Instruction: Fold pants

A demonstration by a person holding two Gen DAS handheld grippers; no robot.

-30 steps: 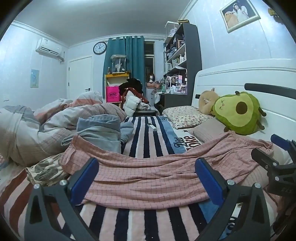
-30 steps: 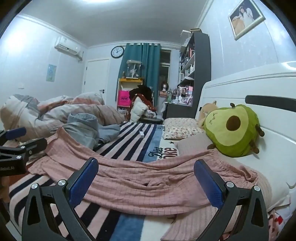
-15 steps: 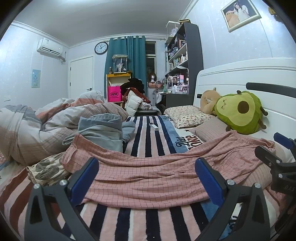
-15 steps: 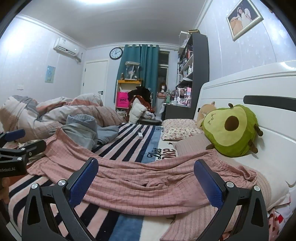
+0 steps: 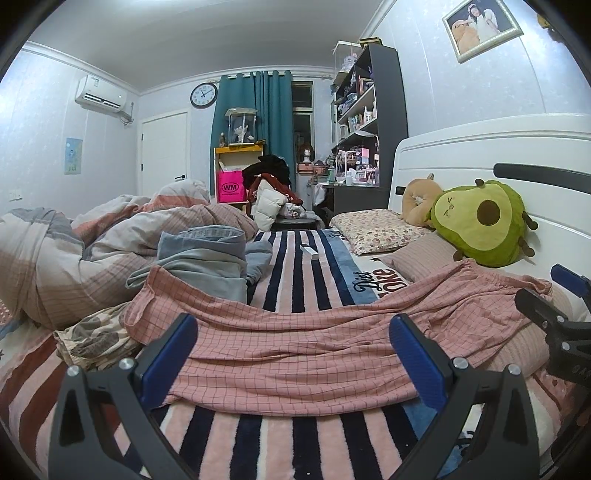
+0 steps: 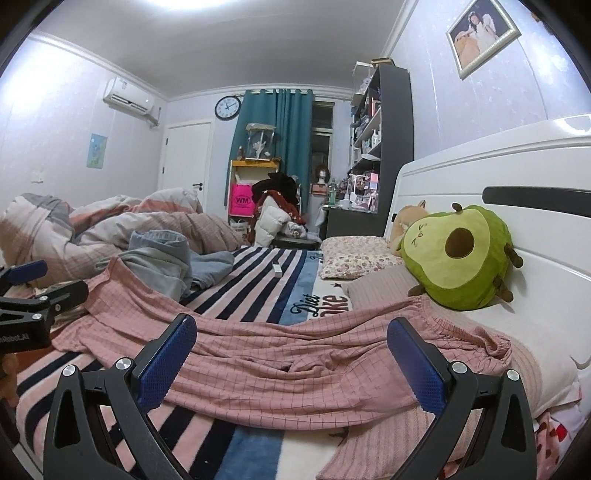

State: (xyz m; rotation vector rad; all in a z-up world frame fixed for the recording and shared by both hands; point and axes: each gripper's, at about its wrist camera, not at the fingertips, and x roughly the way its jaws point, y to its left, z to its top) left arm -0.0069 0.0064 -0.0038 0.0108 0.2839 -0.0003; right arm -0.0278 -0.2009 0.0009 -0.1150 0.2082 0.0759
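1. Pink checked pants (image 5: 295,343) lie spread crosswise on the striped blanket (image 5: 295,280).
2. Left gripper (image 5: 293,350) is wide open and empty, right gripper (image 6: 291,349) likewise.
3. Crowding the cloth: grey jeans (image 5: 207,258) at one end, avocado plush (image 6: 458,254) and a pillow (image 6: 376,288) at the other.

Pale-walled bedroom: wall clock (image 5: 204,95) and teal curtain (image 5: 255,122) upper centre, air conditioner (image 5: 100,99) upper left, white door (image 5: 164,151) left, dark shelf unit (image 5: 365,122) and framed photo (image 5: 482,26) upper right, white headboard (image 5: 480,147) right.
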